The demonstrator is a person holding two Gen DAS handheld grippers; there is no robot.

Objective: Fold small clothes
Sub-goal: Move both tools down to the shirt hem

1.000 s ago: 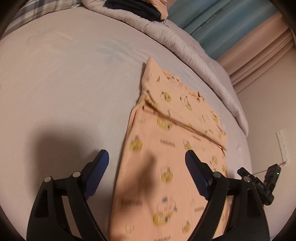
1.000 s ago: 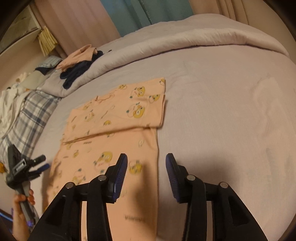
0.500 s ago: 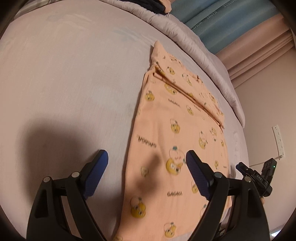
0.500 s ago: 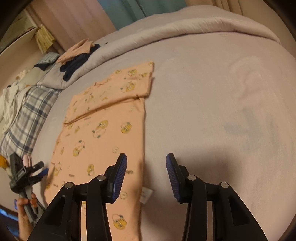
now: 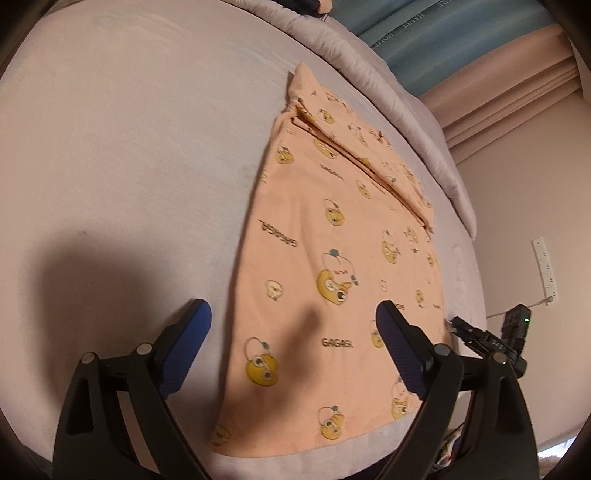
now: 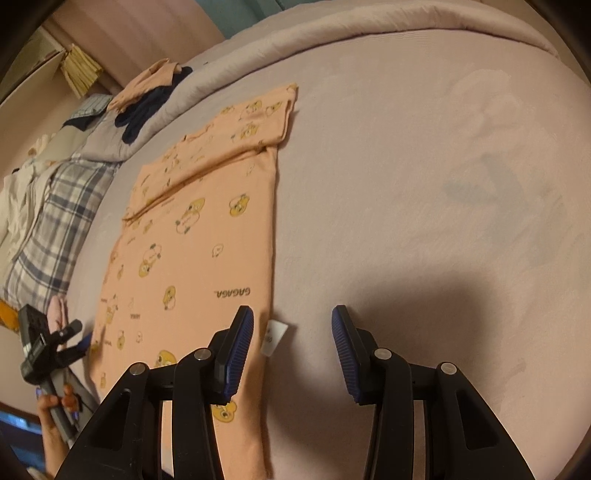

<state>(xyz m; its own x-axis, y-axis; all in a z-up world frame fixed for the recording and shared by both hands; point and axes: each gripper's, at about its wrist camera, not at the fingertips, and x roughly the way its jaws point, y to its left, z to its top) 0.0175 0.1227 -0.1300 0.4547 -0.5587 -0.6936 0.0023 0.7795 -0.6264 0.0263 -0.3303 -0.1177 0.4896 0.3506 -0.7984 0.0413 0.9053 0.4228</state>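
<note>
Peach shirt point(image 5: 332, 266) laid flat on bed point(image 5: 129, 166), top part folded over.
Left claw point(image 5: 293, 325) is held over the shirt's near hem, jaws opening wide, nothing pinched. Right claw point(image 6: 293, 332) is held at the shirt's right edge, half spread, empty; white tag point(image 6: 274, 336) is seen between its jaws. Pile of clothes point(image 6: 147, 96) lies beyond the shirt.

1. A home bedroom: a wide bed with a pale lilac sheet point(image 6: 424, 177) and rolled grey quilt point(image 5: 369, 62).
2. Blue-and-white plaid pillow point(image 6: 55, 221), teal and pink curtains point(image 5: 461, 33).
</note>
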